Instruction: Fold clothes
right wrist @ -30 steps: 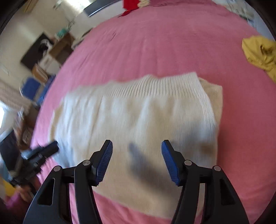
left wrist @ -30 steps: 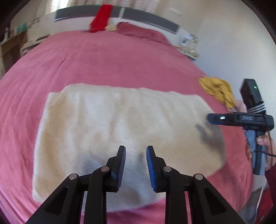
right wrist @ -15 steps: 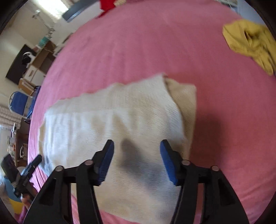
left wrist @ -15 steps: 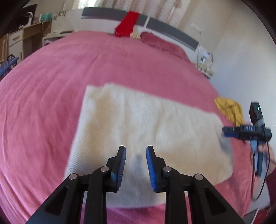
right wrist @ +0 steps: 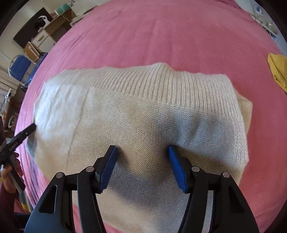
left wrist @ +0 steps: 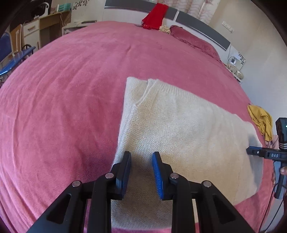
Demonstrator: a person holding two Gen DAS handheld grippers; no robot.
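Observation:
A cream knitted sweater (left wrist: pixel 188 136) lies folded into a long rectangle on the pink bed; it also shows in the right wrist view (right wrist: pixel 143 118), ribbed hem at the far side. My left gripper (left wrist: pixel 141 159) is open and empty, low over the sweater's left end near its edge. My right gripper (right wrist: pixel 142 152) is open wide and empty, its fingertips down at the sweater's right end. The right gripper also shows at the right edge of the left wrist view (left wrist: pixel 265 155), and the left one at the left edge of the right wrist view (right wrist: pixel 19 138).
The pink bedspread (left wrist: pixel 62 93) surrounds the sweater. A yellow garment (left wrist: pixel 261 120) lies crumpled to the right. A red cloth (left wrist: pixel 155 16) hangs on the headboard beside a pink pillow (left wrist: pixel 195 42). A desk and a blue chair (right wrist: pixel 19 69) stand beyond the bed's left side.
My left gripper has moved left to the sweater's left end and come lower. My right gripper has dropped closer to the sweater's right end. Both stayed open.

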